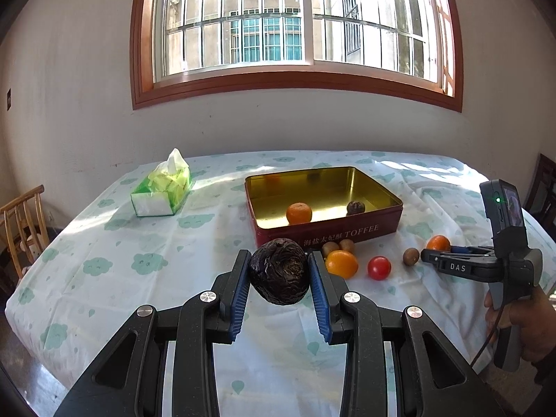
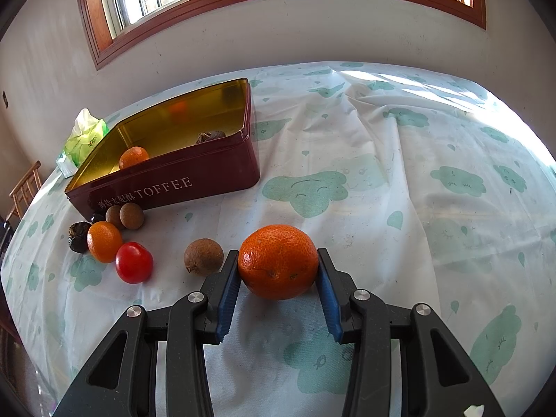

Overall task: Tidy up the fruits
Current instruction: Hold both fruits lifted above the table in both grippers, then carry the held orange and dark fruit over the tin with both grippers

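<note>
My left gripper (image 1: 279,267) is shut on a dark wrinkled fruit (image 1: 279,272), held above the cloth in front of the red toffee tin (image 1: 326,234). My right gripper (image 2: 278,264) is shut on a large orange (image 2: 278,260), low over the cloth; in the left wrist view it is at the right (image 1: 429,254). The tin (image 2: 166,187) holds a small orange (image 2: 133,157) and a dark fruit (image 2: 210,136). Loose before the tin lie an orange (image 2: 104,241), a red tomato (image 2: 134,262), three brown round fruits (image 2: 203,256) and another dark wrinkled fruit (image 2: 79,236).
A green tissue pack (image 1: 161,187) stands left of the tin. The table wears a white cloth with green clouds (image 2: 382,139), bare on its right half. A wooden chair (image 1: 24,229) stands off the left edge. A person's hand (image 1: 521,316) grips the right handle.
</note>
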